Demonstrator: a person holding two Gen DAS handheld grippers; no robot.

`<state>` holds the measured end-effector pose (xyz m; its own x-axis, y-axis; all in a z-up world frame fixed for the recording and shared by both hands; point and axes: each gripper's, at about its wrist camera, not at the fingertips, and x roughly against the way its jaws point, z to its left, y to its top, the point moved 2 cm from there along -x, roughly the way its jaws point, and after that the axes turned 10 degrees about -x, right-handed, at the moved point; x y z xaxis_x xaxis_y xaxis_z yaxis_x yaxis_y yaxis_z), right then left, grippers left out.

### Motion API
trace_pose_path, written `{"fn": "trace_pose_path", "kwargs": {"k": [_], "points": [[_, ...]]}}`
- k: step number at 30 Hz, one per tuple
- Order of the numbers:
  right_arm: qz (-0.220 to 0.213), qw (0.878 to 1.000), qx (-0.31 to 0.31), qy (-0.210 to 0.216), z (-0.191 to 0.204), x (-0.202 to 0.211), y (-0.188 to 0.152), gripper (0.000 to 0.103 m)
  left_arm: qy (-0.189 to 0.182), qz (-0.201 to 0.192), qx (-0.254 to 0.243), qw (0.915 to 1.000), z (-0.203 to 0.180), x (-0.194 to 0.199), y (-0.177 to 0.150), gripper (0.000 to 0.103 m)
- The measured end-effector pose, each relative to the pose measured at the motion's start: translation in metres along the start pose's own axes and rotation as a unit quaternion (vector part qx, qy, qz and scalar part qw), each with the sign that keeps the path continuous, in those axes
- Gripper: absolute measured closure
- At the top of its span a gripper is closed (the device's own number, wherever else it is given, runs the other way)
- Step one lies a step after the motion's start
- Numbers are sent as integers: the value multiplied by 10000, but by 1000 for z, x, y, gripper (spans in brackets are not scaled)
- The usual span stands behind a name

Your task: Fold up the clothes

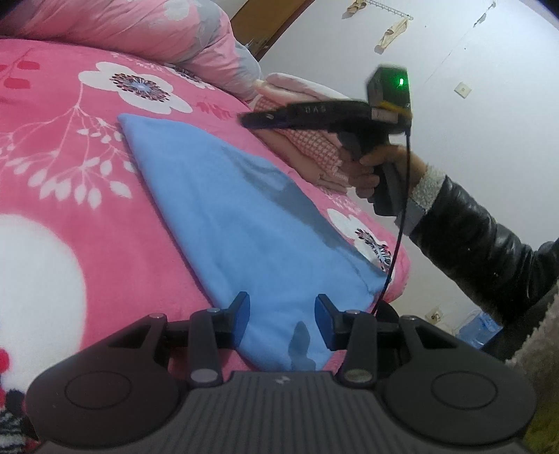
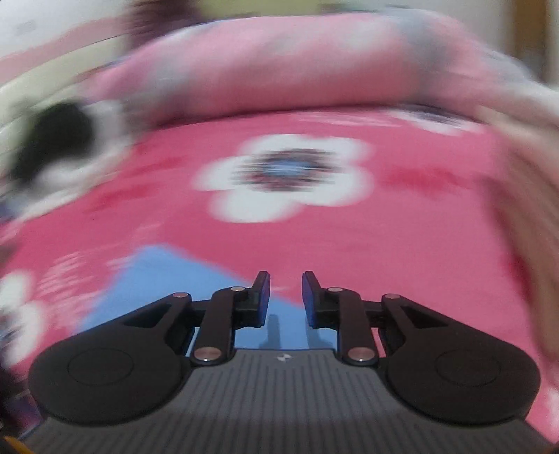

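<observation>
A folded light blue cloth [image 1: 223,195] lies flat on the pink flowered blanket [image 1: 70,139]. My left gripper [image 1: 282,310] hovers over its near end with the jaws apart, and I see nothing pinched between the blue pads. In the left wrist view my right gripper [image 1: 246,120] hangs in the air above the cloth's far right side, held by a hand [image 1: 370,171] in a black sleeve. The right wrist view is blurred by motion. There my right gripper [image 2: 285,290] shows a narrow gap with nothing in it, above a corner of the blue cloth [image 2: 167,276].
A pile of folded pink and checked clothes [image 1: 314,150] sits at the bed's right edge behind the right gripper. A rolled pink quilt [image 1: 139,28] lies along the far side. The bed edge drops off to the right, toward a white wall [image 1: 471,139].
</observation>
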<state>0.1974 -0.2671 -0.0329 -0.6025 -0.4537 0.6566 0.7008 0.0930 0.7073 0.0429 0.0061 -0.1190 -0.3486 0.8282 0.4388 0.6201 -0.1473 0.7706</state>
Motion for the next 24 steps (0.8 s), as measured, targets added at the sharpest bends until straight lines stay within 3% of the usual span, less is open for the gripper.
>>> {"fn": "trace_pose_path", "kwargs": {"k": [3,6,8,10,12,15,18,20,24], "points": [[458,9975,105,534,28,-37,2,84,-8,-11,31,10000,0,3,-1,60],[645,9977,-201,61,18,-84,8,87,-33,-27,42,10000,1,4,-2,60],[497,9965,-672,-97,5,-92,15,90,-55,-40,45,10000,2,4,-2,60],[267,9974,-644,-160,13,-81,24,85,-77,-52,48,9999,3,5,-2,60],[273,9989,-269,279,31,-68,26,85,-99,-64,51,9999,3,5,-3,60],[769,9934,20,848,56,-81,22,85,-113,-52,48,9999,4,6,-2,60],[919,9942,-98,541,60,-112,17,86,-85,-39,70,9999,3,7,-2,60],[655,9968,-391,256,52,-122,23,87,-66,-29,69,10000,2,8,-1,60],[233,9984,-481,180,54,-86,31,84,-76,-32,70,9999,2,9,-2,60]]}}
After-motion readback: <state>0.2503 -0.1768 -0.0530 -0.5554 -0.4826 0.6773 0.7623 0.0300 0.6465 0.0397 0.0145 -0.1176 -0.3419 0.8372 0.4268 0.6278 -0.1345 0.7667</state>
